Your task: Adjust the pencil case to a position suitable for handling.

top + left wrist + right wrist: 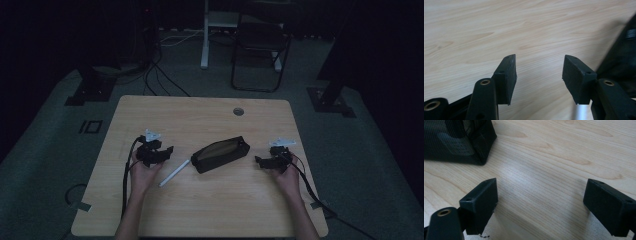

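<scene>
While the pouch (220, 154) and pen (174, 173) lie mid-table (200, 210), left tongs (167, 151) and right tongs (259, 161) flank them, both released and empty.

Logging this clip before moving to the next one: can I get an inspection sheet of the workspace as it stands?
Surface: light wooden table, round grommet hole near the far edge.
Job's things: black fabric zip pouch, open, mid-table; white cylindrical pen lying beside it, apart.
Clutter: nothing seen.
Grippers: left gripper open, fingers empty; right gripper open, empty.
Cables: one black cable trails from each gripper.
Surroundings: dark room, grey carpet, black folding chair behind.
</scene>
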